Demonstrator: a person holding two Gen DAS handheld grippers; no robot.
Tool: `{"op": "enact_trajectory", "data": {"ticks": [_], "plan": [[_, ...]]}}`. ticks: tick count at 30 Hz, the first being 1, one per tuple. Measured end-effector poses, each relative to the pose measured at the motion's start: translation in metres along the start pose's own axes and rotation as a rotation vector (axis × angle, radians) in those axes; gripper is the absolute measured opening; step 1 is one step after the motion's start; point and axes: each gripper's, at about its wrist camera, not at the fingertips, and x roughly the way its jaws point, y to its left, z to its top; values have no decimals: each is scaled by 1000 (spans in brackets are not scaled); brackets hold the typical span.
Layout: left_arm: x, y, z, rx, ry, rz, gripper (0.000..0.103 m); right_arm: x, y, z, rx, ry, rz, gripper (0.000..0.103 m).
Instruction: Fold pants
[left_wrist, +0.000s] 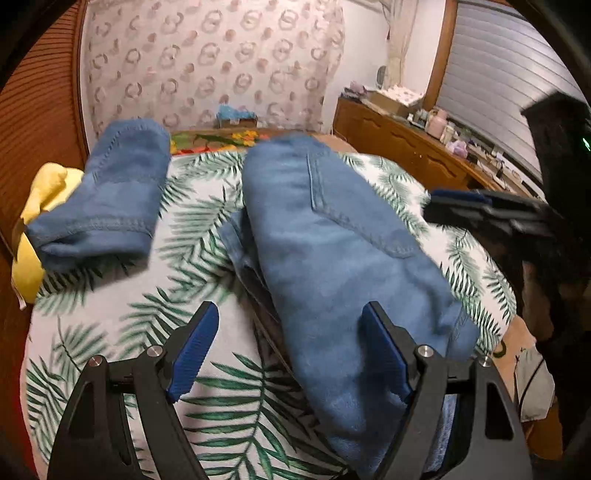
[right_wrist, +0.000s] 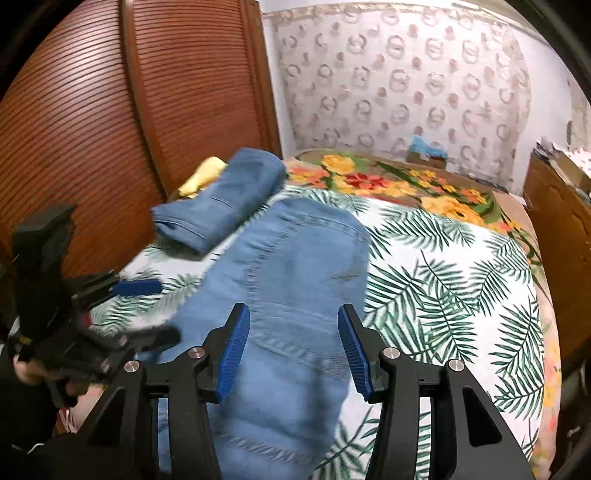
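Left wrist view: left claw (left_wrist: 288, 350) stands wide over the near end of the jeans (left_wrist: 332, 236), nothing pinched; one pad (left_wrist: 384, 354) lies against the denim, the other is over the bedspread (left_wrist: 110, 332).
Right wrist view: right claw (right_wrist: 295, 350) is parted about halfway above the jeans (right_wrist: 295, 266), pads clear of the cloth, holding nothing.
Task's thing: the jeans lie lengthwise on the leaf-print bedspread (right_wrist: 461, 266), doubled leg on leg as far as I can judge, waist end away from the cameras.
Neighbours: a second folded denim piece (left_wrist: 107, 195) sits beside a yellow cloth (left_wrist: 44, 206) at the bed's far left, apart from the jeans.
Step, by my reading: between grips, before the next fold.
Risk one: a pinch taking only the top layer would pull the legs out of line.
Risk two: a deep pinch may catch the bedspread with the denim.
Risk three: uneven lifting by the two claws would skew the fold.
Blur: both views are smeared, so seams are uncertain.
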Motion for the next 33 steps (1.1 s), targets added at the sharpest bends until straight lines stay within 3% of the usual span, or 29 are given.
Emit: {"op": "enact_trajectory", "data": {"ticks": [1,6,10,15,21,33], "plan": [[2,-3,-2,1,7,2,81,-9,-2,5,4,2,-3,52],[13,0,-16,0,43,15,81,24,-11,20,45,28,-26,52],[12,3,-27,-20,39,8,81,51,-15,27,72,71,20,52],[11,9,-35,-44,37,1,81,72,-25,27,94,94,31,63],[11,8,-35,-38,34,-1,81,91,-36,24,130,166,125,67],[12,12,-37,-65,21,-28,81,117,-58,25,186,230,213,67]]}}
